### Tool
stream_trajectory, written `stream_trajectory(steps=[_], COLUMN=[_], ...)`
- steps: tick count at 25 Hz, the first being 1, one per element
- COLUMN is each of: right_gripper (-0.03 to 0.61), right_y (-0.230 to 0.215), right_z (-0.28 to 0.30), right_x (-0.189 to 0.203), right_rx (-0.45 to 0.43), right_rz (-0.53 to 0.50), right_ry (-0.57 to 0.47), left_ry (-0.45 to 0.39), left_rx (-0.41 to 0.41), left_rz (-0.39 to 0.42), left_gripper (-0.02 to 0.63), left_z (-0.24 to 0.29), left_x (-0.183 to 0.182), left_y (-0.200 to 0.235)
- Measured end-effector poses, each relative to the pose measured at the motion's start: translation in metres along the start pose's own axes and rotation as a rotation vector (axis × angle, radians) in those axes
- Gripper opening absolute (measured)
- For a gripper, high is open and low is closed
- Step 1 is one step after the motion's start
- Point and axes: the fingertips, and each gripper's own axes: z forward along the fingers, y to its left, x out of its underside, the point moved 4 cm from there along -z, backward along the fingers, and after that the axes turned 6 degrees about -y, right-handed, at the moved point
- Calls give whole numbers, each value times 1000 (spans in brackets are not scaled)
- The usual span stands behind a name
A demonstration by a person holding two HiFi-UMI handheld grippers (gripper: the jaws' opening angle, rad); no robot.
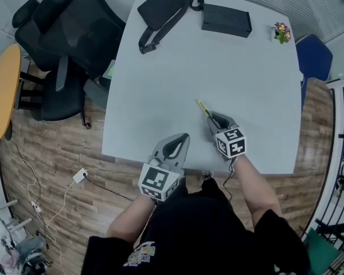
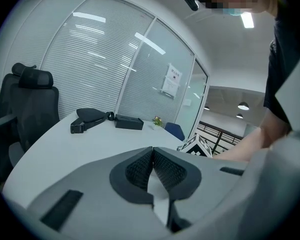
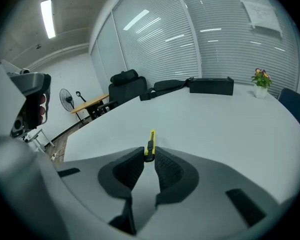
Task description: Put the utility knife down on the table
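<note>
A slim yellow utility knife (image 3: 150, 143) with a black slider is clamped at its rear end between the jaws of my right gripper (image 3: 149, 156). It points forward over the white table (image 3: 215, 129). From the head view the knife (image 1: 204, 109) sticks out up and left of the right gripper (image 1: 214, 119), low over the table's near part. My left gripper (image 1: 178, 144) hovers at the table's front edge, its jaws closed together with nothing between them. In the left gripper view its pads (image 2: 153, 165) meet at the tips.
At the far side of the table lie a black sling bag (image 1: 160, 9) and a black box (image 1: 226, 19), with a small flower pot (image 1: 282, 32) at the far right corner. Black office chairs (image 1: 63, 44) stand left of the table. A blue chair (image 1: 313, 56) stands right.
</note>
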Motion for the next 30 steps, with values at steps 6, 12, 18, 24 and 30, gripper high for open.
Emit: stream_trajectory(steps=[6,12,18,24,30], right_gripper=[69,71,87,117,107], right_y=[1,2,2,3,9], right_z=[10,13,15,13,-4], right_x=[12,26,36,35,11], right_rx=[17,36,54,56,33], right_rz=[2,-9,5,6,-5], right_ry=[41,101,134,120,41], left_ry=[14,20,18,18,8], left_rx=[28,38,38,44,44], left_rz=[-4,-4,-10,-7,1], left_gripper=[5,5,5,5,5], left_z=[-2,-7,-15,-20,-17], left_x=[7,10,14,16,13], left_y=[-1,-3,-5,-11,-17])
